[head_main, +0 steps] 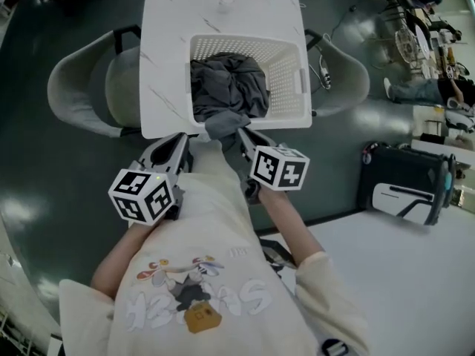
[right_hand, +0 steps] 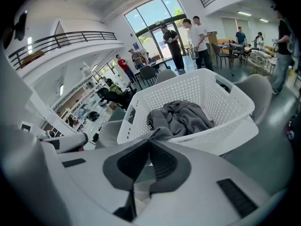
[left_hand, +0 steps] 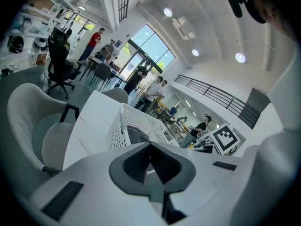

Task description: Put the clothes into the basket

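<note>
A white perforated basket (head_main: 304,73) stands on a white table (head_main: 171,35) and holds a dark grey garment (head_main: 230,84). One fold of the garment (right_hand: 162,133) hangs over the basket's near rim. My right gripper (head_main: 239,133) is at that fold, and its jaws are shut on the cloth's edge (right_hand: 150,141). To the left of it, by the basket's near left corner, my left gripper (head_main: 180,138) is shut with nothing in it (left_hand: 150,145). The left gripper view shows the basket (left_hand: 115,131) and a bit of grey cloth (left_hand: 136,135) just beyond the tips.
Grey shell chairs stand to the left (head_main: 74,87) and to the right (head_main: 349,73) of the table. A black bag (head_main: 404,180) sits at the right beside another white tabletop (head_main: 415,273). Several people stand far off in the hall.
</note>
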`<action>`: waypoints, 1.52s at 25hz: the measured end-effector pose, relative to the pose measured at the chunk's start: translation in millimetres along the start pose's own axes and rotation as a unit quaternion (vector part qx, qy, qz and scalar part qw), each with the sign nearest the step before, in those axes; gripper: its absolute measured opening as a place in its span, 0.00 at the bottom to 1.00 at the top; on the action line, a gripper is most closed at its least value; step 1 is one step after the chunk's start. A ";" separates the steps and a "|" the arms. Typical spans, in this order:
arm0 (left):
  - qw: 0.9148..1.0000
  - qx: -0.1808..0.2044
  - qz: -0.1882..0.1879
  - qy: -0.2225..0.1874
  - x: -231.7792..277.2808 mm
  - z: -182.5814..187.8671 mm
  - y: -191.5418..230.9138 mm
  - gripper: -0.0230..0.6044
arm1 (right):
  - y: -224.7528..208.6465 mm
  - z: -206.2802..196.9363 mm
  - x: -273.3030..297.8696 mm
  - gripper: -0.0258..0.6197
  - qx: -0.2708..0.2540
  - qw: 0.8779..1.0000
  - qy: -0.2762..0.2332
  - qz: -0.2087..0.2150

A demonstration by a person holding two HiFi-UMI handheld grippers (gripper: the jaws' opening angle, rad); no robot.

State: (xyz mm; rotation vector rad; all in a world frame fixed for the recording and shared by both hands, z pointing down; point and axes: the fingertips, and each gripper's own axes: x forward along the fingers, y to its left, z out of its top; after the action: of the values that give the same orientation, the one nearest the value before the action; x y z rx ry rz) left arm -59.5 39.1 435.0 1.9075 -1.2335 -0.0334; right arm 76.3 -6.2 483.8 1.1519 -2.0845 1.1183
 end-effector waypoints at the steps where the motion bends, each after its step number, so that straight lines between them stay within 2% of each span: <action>1: 1.000 -0.002 0.001 -0.001 -2.5 -1.8 -0.3 0.05 | 1.7 2.8 -0.9 0.07 -0.001 1.000 -0.006 0.007; 5: 1.000 -0.010 0.000 -0.004 -6.5 -3.7 -0.7 0.05 | 0.2 18.4 1.5 0.07 -0.001 0.999 -0.027 0.018; 10: 1.000 0.003 -0.005 -0.002 -4.5 -5.8 -8.4 0.05 | -13.8 53.5 6.2 0.07 -0.012 0.998 -0.061 -0.001; 15: 1.000 0.010 -0.003 -0.002 -3.7 -6.0 -11.4 0.05 | -31.4 98.8 1.0 0.07 -0.029 0.992 -0.112 -0.039; 19: 1.000 0.006 0.003 -0.005 -5.1 -5.7 -7.6 0.05 | -34.8 116.7 -9.2 0.07 -0.022 0.991 -0.129 -0.037; 26: 1.000 0.007 0.003 -0.005 -4.8 -3.1 -10.5 0.05 | -14.6 90.8 -13.7 0.07 -0.019 0.994 -0.104 -0.005; 31: 1.000 0.011 -0.002 0.003 -3.3 -6.0 -13.2 0.05 | 13.7 57.8 -13.6 0.07 -0.017 0.996 -0.070 0.050; 38: 1.000 0.019 -0.009 0.013 -7.1 -11.0 -14.5 0.05 | 45.9 8.9 -5.5 0.07 -0.022 0.996 -0.042 0.076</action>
State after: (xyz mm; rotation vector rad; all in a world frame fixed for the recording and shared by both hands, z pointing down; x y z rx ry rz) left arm -47.7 53.7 429.8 1.9458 -1.2066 0.0047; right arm 39.5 2.6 455.9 1.0514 -2.2833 1.1040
